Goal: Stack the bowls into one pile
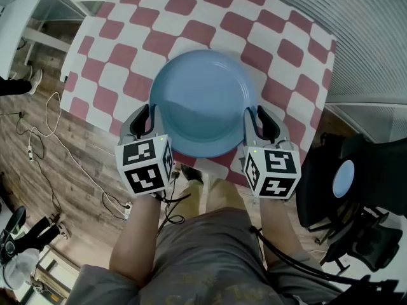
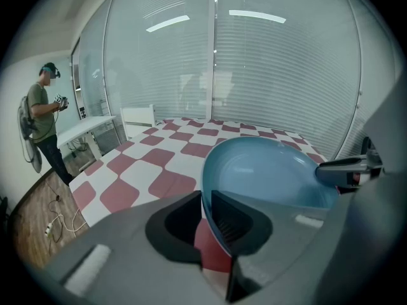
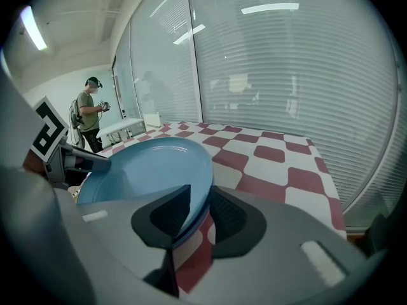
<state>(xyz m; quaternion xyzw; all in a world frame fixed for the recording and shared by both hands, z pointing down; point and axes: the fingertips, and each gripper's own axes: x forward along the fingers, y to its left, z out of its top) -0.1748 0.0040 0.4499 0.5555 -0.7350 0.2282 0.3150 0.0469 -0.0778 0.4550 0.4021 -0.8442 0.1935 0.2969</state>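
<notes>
A wide light-blue bowl point(image 1: 200, 100) sits on the red-and-white checked tablecloth point(image 1: 191, 11), near the table's front edge. My left gripper point(image 1: 149, 114) is at its left rim and my right gripper point(image 1: 255, 116) at its right rim. In the left gripper view the blue bowl point(image 2: 267, 170) has its rim pinched between the left gripper's point(image 2: 206, 203) jaws. In the right gripper view the bowl point(image 3: 146, 170) has its rim between the right gripper's point(image 3: 200, 202) jaws, with cloth showing in a gap beside the outer pad. Two blue edges show low on that rim.
A black office chair point(image 1: 343, 189) stands to the right of the table, with a blue disc on it. Cables point(image 1: 44, 145) lie on the wooden floor at left. A white desk point(image 1: 38, 5) is at far left. A person point(image 2: 44, 110) stands beyond the table.
</notes>
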